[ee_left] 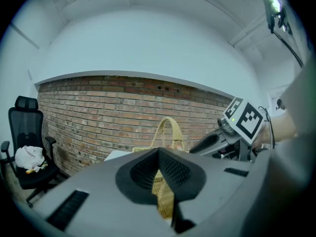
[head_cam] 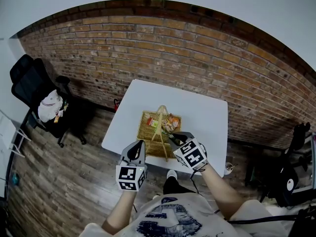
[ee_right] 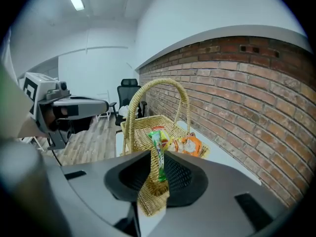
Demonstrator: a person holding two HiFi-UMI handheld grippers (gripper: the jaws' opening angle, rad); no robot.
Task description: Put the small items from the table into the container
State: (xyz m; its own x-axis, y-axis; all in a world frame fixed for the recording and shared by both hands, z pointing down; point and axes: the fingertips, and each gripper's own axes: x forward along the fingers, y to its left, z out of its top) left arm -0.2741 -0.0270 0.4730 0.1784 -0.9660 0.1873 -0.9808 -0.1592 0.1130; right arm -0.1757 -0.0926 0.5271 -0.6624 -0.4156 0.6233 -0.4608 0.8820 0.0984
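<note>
A wicker basket point(head_cam: 147, 128) with a tall handle point(ee_right: 129, 113) stands at the near middle of the white table point(head_cam: 207, 117). Orange and red snack packets point(head_cam: 171, 122) lie inside it; they also show in the right gripper view point(ee_right: 189, 145). My right gripper point(head_cam: 176, 138) hovers at the basket's near right rim, shut on a thin green packet point(ee_right: 158, 153) that hangs on edge between its pads. My left gripper point(head_cam: 137, 147) is just off the basket's near left corner, jaws together and holding nothing. From the left gripper view, the basket handle point(ee_left: 170, 127) rises straight ahead and the right gripper point(ee_left: 213, 141) reaches in from the right.
A red brick wall point(head_cam: 197, 63) runs behind the table. A black office chair point(head_cam: 32, 88) with a white bag on it stands on the wooden floor at the left. Dark equipment point(head_cam: 291, 177) sits at the right. The table's near edge lies just under both grippers.
</note>
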